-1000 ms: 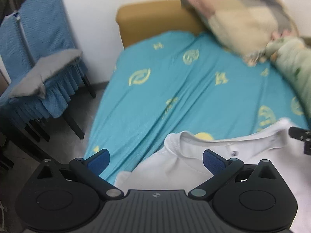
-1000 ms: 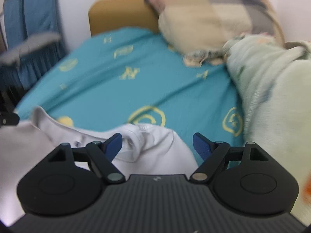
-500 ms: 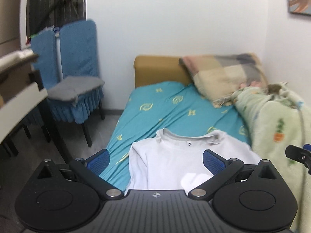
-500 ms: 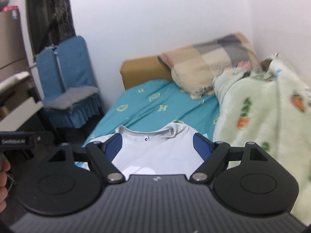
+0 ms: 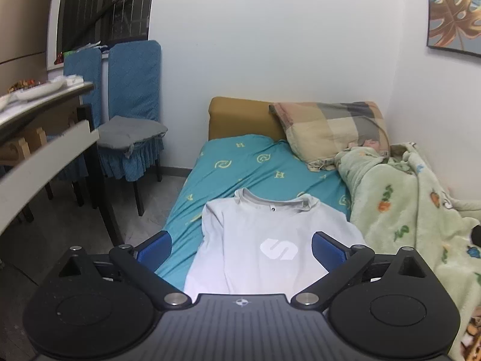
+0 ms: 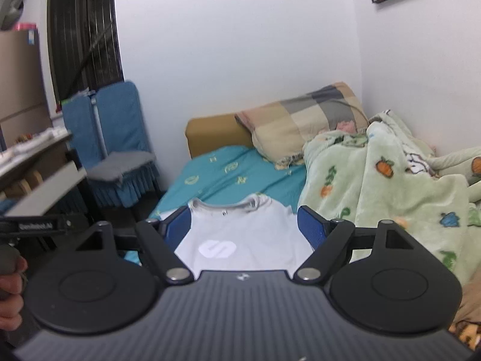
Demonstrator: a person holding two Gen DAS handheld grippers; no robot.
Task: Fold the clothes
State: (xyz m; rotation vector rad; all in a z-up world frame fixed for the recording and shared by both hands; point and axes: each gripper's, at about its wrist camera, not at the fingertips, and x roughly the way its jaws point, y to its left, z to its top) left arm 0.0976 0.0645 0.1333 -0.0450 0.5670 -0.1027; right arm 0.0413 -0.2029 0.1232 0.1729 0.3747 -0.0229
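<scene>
Shirt lies flat on the bed while both grippers hover above, tilted downward, jaws wide and empty.

Home bedroom: bed, pillow

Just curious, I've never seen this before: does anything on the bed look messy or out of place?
Mostly tidy. The white shirt lies flat on the teal sheet; only the green blanket sits bunched along the bed's right side.

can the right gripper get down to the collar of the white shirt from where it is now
Probably yes. The right gripper is open and empty, the shirt lies flat on the bed, and nothing covers its collar.
</scene>
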